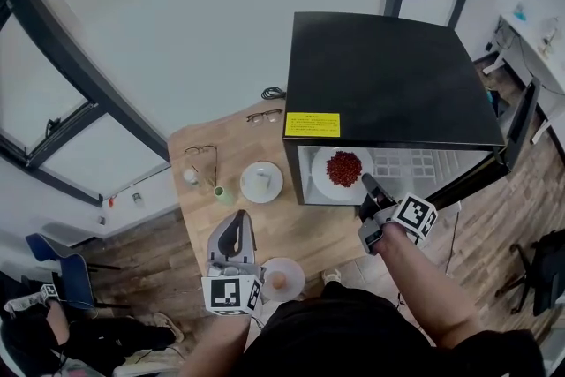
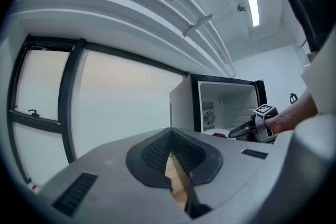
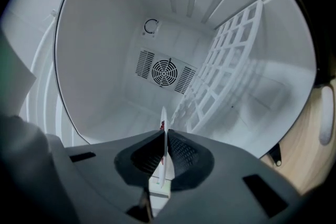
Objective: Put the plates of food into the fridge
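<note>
**Right gripper** (image 1: 367,183): the jaws are clenched on the near rim of the red-food plate (image 1: 320,181), which shows edge-on between the pads in the right gripper view. Gripping by the rim keeps the pads off the food and lets the plate ride flat. The plate is just inside the open fridge (image 1: 380,75), low in the cavity. I cannot tell whether it rests on the floor or hangs just above it. The wire shelf (image 3: 226,71) stands tilted at the right side, which appears to leave room for the plate.

**Left gripper** (image 1: 237,218): the jaws are together with nothing between them. It is held level over the table (image 1: 300,234), just beside the egg plate (image 1: 296,274) but apart from it, likely staged for the next pick. A third plate (image 1: 247,185) waits near the fridge's left corner.

**Judgement:** the first of three plates is nearly placed, and release comes next. The risk is that the plate gets dragged back out as the gripper withdraws.
</note>
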The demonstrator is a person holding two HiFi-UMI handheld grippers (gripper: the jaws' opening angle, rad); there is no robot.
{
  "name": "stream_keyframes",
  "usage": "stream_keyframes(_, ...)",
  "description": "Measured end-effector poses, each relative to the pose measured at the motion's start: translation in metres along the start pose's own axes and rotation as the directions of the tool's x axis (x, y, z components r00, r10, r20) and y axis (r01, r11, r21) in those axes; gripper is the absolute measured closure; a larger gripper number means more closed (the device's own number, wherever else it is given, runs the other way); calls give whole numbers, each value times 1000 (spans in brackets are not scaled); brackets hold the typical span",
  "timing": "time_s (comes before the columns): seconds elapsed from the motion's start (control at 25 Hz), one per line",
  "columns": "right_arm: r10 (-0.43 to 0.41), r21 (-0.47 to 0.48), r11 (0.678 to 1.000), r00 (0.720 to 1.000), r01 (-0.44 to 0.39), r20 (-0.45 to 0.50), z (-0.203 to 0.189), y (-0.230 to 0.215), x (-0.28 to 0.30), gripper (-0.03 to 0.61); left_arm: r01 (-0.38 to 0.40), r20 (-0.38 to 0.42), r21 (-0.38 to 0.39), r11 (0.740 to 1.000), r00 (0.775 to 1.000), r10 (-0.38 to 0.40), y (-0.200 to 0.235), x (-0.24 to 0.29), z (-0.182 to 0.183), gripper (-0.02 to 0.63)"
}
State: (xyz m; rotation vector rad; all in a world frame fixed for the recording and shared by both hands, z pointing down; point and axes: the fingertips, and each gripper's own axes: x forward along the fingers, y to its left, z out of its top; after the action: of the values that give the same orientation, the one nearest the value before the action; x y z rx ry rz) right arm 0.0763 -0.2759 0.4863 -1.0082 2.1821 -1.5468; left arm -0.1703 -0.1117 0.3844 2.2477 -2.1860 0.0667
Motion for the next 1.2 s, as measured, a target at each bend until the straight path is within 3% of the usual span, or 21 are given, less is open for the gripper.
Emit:
stream_keyframes(0.32, -125, -205, 972, 992, 117, -24, 14, 17, 19, 545, -73, -7, -19, 997, 997, 73, 29, -19, -4, 610)
stream_keyframes(0.44, -201, -311, 933, 979, 183, -27, 20, 14, 27, 541, -95, -5, -6, 995, 995, 95, 38, -29, -4, 611)
stream_keyframes(0.56, -303, -457, 853, 952, 254, -36, 24, 11, 35, 524, -119, 5, -18, 993, 993, 119, 47, -36, -5, 611)
stream_keyframes(0.72, -438, -552, 755, 899, 355, -21, 31, 0, 44, 505, -129, 17, -11, 992, 991, 129, 50, -44, -6, 611)
stream_keyframes(0.92, -536, -705, 562, 840, 432, 87, 44, -3, 52, 423, -141, 10, -9, 990, 990, 141, 55, -54, -10, 610)
stream_keyframes(1.0, -518, -727, 533, 847, 432, 124, 49, 0, 53, 423, -146, 3, -17, 989, 989, 146, 56, -58, -10, 611)
stream_keyframes(1.2, -318, -743, 557, 922, 371, 221, 58, 38, 36, 425, -151, -7, -3, 989, 989, 151, 61, -66, -8, 611)
